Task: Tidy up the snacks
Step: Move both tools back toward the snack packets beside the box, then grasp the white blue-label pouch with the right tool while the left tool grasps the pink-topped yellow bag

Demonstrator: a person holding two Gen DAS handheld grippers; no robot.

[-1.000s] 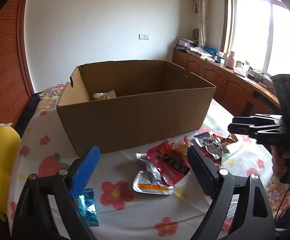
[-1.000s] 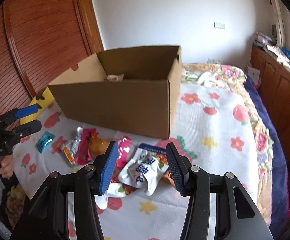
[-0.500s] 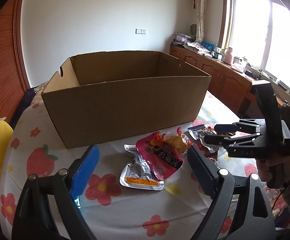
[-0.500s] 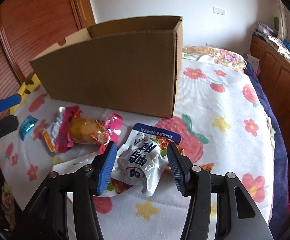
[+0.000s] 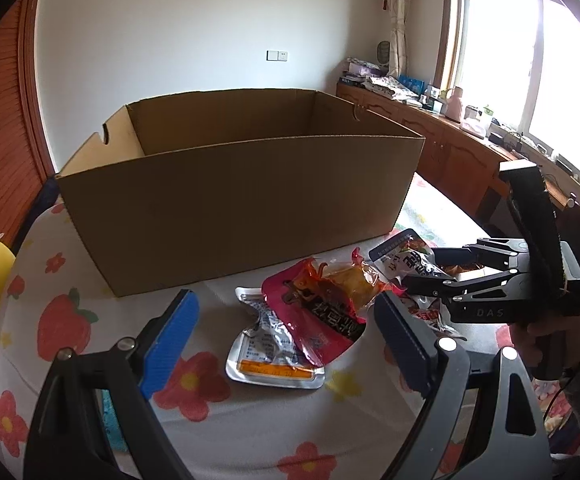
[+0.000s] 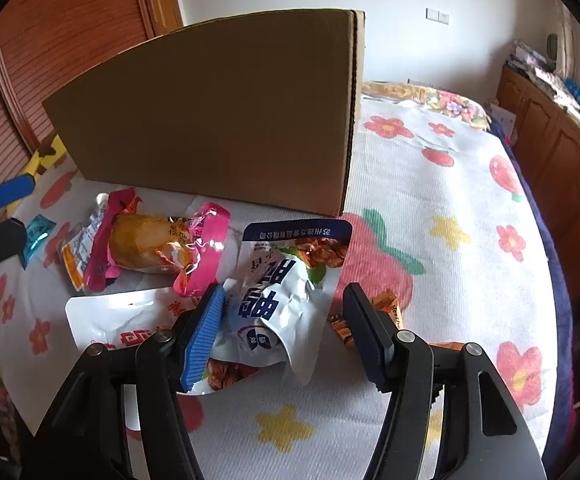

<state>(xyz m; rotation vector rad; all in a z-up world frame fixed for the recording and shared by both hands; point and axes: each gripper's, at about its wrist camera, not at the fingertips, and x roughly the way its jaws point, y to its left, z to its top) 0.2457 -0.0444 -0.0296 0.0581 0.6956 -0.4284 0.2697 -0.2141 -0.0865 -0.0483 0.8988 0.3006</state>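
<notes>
On the flowered cloth, a cardboard box (image 6: 225, 112) stands at twelve o'clock. Below it at six, the white-and-blue pouch (image 6: 285, 292) lies between the right gripper (image 6: 283, 330)'s spread fingers: probably light, crinkly, slippery; pinch its middle. The left gripper (image 5: 285, 336) is spread too.

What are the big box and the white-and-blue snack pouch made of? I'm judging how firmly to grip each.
Box: matte brown corrugated cardboard, judging by its folded seam and cut edges. White-and-blue pouch: apparently thin glossy plastic or foil laminate; it creases and reflects light.
</notes>
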